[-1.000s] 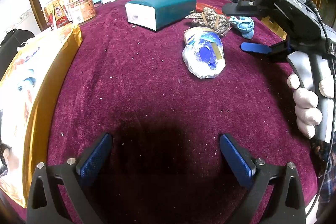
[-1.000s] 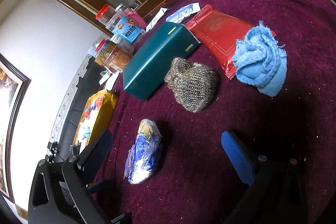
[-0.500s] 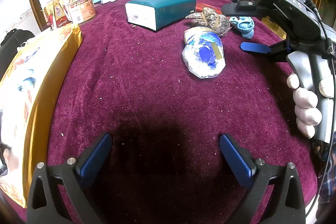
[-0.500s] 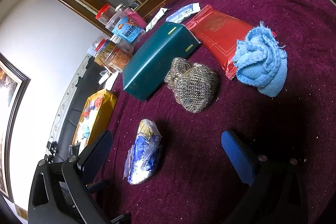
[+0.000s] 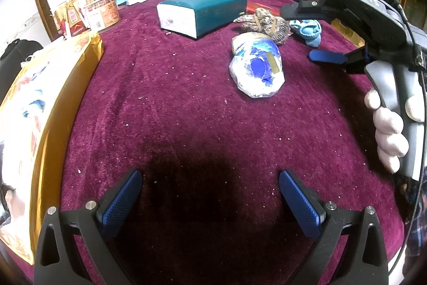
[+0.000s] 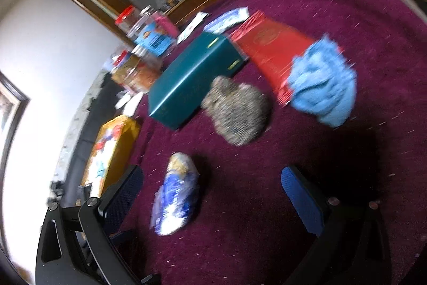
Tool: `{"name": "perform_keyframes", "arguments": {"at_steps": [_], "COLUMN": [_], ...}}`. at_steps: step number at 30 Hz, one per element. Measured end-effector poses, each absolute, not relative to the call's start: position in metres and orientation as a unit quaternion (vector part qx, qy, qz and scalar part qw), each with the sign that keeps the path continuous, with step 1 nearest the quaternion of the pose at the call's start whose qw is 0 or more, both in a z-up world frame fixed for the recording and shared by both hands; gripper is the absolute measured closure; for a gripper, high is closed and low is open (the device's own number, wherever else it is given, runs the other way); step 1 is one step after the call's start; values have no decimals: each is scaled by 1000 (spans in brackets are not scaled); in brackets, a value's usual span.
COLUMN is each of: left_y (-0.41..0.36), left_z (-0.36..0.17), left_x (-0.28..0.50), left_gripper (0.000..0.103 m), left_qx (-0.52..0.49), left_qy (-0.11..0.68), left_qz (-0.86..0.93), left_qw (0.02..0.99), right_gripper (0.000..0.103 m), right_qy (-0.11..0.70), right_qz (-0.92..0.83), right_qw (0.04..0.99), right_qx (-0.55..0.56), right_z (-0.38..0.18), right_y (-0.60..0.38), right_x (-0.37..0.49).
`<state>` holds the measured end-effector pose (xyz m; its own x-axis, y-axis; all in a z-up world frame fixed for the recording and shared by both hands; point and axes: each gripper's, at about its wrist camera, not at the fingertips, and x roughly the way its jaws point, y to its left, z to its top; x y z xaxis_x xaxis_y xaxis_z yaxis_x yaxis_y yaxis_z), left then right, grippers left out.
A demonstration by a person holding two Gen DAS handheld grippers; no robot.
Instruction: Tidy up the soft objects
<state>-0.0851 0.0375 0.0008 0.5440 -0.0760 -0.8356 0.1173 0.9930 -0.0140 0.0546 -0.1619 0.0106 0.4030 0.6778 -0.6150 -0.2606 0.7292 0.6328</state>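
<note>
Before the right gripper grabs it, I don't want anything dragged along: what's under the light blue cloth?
The light blue cloth lies partly on the red packet, overlapping its near corner, and partly on the maroon tablecloth. Anything beneath its bunched middle is hidden.

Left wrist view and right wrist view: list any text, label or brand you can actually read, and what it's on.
"DAS": on the body of the right gripper, left wrist view.
Snack jars: printed labels, too small to read.
Teal box: gold marks, blurred.
Red packet: emblem, blurred.
</note>
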Motion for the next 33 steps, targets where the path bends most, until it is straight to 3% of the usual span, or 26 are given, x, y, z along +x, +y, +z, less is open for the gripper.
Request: {"name": "perform_keyframes", "arguments": {"at_steps": [5,10,24,26,27,28,33], "left_y": [42,29,-8,-2,1,5,33], "left_z": [18,39,3,6,8,11,25], "left_x": [-79,-53,35,34,32,31,15], "left_gripper": [4,4,3,15,32,56,56], "left_qx": [-18,10,41,28,26,23,-42], "left_qy": [483,448,469,463,459,458,452], "left_qz": [-121,-107,-76,-71,-72,-72,-89], "left_qw": [867,887,879,883,885,886,887], "right_gripper": [0,0,0,0,0,0,0], "right_qy": [422,380,355,358,360,362,374], "right_qz": [252,222,149,148,148,147,141], "right_qw": [843,868,878,879,879,880,879], "right_qx": [218,230,284,278,274,271,261], "right_z": [26,40,40,39,39,39,35], "right_y": [-176,-197,-249,-246,-245,-244,-240], "right_x": [48,43,53,54,55,55,57]}}
